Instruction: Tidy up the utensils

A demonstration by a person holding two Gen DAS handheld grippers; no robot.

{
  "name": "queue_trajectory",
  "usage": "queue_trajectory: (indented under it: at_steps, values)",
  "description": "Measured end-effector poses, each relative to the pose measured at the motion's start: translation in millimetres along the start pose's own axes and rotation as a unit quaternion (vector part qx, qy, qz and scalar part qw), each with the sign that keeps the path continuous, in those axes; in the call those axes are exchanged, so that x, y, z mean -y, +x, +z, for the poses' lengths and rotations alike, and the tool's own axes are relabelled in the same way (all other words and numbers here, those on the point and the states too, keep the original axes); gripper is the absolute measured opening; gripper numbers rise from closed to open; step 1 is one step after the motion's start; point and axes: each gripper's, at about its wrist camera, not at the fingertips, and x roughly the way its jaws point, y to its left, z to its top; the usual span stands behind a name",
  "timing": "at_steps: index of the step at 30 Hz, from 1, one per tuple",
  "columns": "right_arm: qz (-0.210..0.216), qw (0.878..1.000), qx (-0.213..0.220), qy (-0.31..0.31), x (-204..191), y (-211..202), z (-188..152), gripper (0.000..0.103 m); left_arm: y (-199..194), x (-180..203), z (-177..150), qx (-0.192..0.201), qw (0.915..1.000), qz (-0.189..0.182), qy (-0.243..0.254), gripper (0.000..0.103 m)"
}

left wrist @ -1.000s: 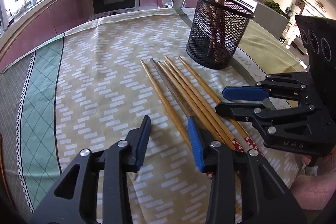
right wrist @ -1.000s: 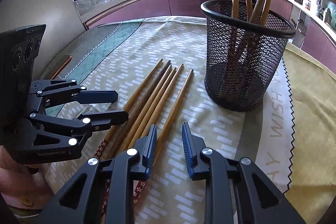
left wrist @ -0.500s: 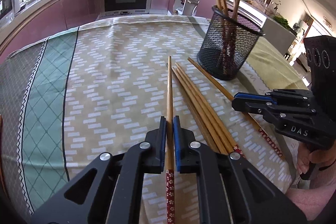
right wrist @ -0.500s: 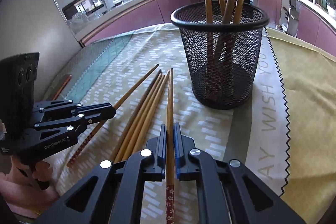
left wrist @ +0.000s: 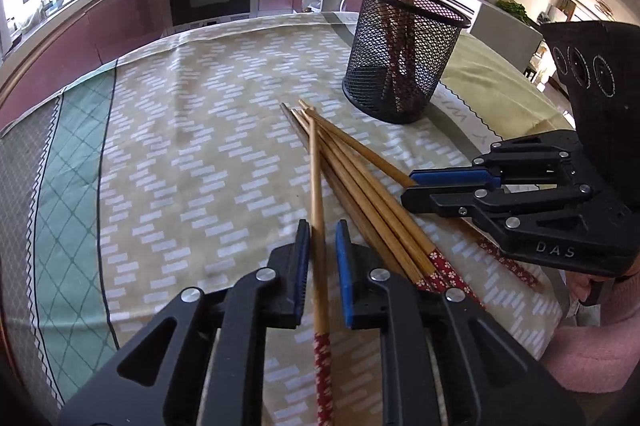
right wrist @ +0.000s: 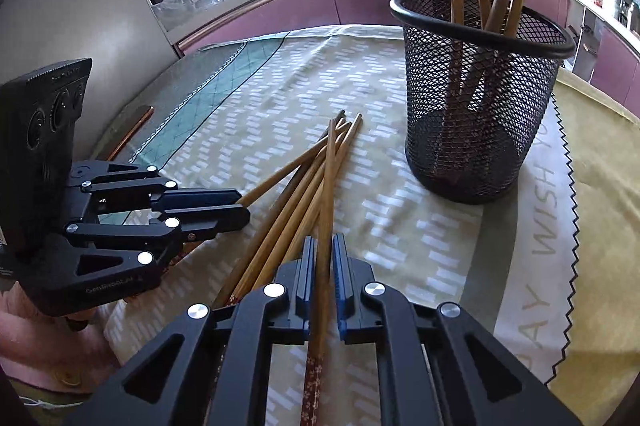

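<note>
Left gripper [left wrist: 322, 242]: bottom centre of left view, jaws opening; one chopstick [left wrist: 318, 210] lies between the pads with a gap on the right.
Right gripper [right wrist: 321, 258]: bottom centre of right view, pressed together on another chopstick [right wrist: 326, 202].
Loose chopsticks [left wrist: 360, 178]: fanned on the worktop [left wrist: 200, 146] mid-frame.
Mesh holder [left wrist: 402, 54]: farther back, upper right, upright, holding more chopsticks.

Left gripper [left wrist: 322, 240] angled down, fingers opening — slightly apart, right gripper [right wrist: 321, 250] angled down, fingers pinched nearly closed
</note>
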Motion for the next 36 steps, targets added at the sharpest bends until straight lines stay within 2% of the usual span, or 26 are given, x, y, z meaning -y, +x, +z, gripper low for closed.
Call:
queue_trajectory:
  at_steps: [4, 6, 8, 12, 22, 31, 36]
  values:
    - [0.006, 1.0, 0.006, 0.004, -0.9, -0.3, 1.4, 0.007, 5.6, -2.8, 8.3, -0.001, 1.0, -0.007, -0.003, 0.014]
    - [0.008, 1.0, 0.018, 0.005, -0.8, -6.9, 1.5, 0.006, 6.6, -2.7, 11.3, 0.0, 1.0, -0.007, -0.003, 0.014]
    - [0.009, 0.999, 0.034, 0.006, 0.1, -16.7, 2.9, 0.006, 4.7, -2.0, 13.5, 0.006, 0.9999, -0.009, -0.004, 0.008]
    - [0.012, 0.998, 0.067, 0.01, 5.4, -38.1, 6.8, 0.006, -5.6, -2.7, 17.3, 0.02, 0.9996, -0.018, -0.008, 0.008]
    - [0.015, 0.988, 0.151, 0.032, 27.3, -93.9, 14.2, 0.006, -61.8, 1.7, 43.9, 0.094, 0.9937, -0.062, -0.006, 0.008]
    - [0.016, 0.981, 0.192, 0.032, 36.9, -123.8, 26.4, 0.006, -107.5, 14.9, 66.3, 0.162, 0.9824, -0.094, 0.003, 0.008]
    - [0.011, 0.976, 0.215, 0.026, 36.3, -136.2, 37.2, 0.006, -119.5, 18.4, 84.9, 0.188, 0.9776, -0.094, 0.003, 0.008]
